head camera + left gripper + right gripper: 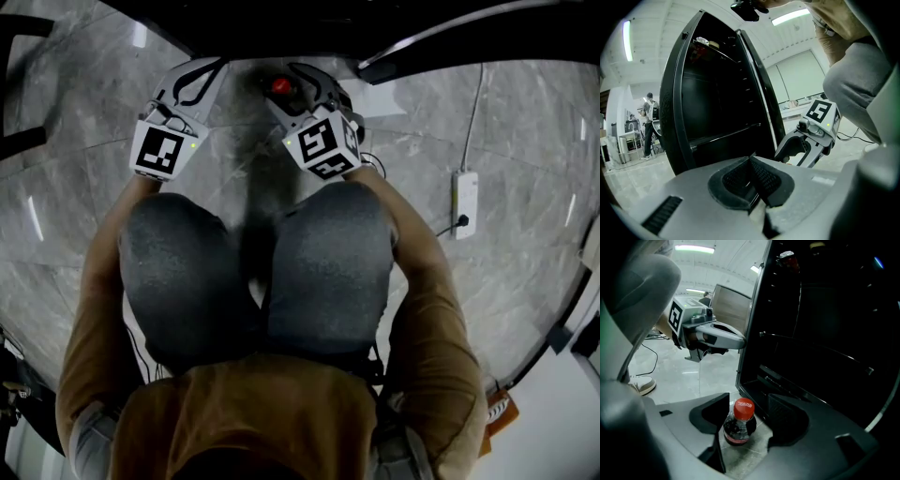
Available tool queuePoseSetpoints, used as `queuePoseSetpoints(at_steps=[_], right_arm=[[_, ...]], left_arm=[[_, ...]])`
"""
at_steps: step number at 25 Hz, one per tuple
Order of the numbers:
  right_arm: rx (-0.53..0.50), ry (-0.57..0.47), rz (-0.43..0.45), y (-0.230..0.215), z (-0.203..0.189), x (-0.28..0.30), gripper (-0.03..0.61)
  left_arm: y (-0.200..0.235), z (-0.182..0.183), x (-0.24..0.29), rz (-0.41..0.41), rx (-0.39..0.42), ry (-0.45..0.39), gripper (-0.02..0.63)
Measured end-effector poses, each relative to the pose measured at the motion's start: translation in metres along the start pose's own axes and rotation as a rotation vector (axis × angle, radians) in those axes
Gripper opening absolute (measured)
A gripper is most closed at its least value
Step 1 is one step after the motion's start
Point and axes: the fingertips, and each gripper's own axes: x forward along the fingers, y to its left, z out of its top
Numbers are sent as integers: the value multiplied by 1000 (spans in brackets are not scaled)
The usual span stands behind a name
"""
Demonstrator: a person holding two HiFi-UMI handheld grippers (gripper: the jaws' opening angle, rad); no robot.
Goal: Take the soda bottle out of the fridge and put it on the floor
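Bottle (739, 426) stands upright on floor (689, 373) just outside open fridge (815, 333), between right gripper's (749, 419) wide jaws, pads not touching. Likely light, stiff, slick plastic; grip at neck under cap (744, 408). Left gripper (752, 180) closed, empty.

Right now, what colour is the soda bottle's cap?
Red; the cap shows best in the right gripper view.

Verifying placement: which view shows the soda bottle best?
Right gripper view: the soda bottle stands upright on the floor between the open jaws of the right gripper, with its cap and shoulder clear. The head view catches only its red cap. The left gripper view does not show it.
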Motion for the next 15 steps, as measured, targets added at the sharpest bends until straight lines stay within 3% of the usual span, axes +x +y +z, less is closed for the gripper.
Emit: queuePoseSetpoints(at_steps=[5,15], right_arm=[[-10,-24,-12,-8,8,-4,239],[1,-35,-40,-18,29,-9,212]], left_arm=[[4,4,10,-14,1,-32,-5],[5,12,20,-40,-117,-83,-5]])
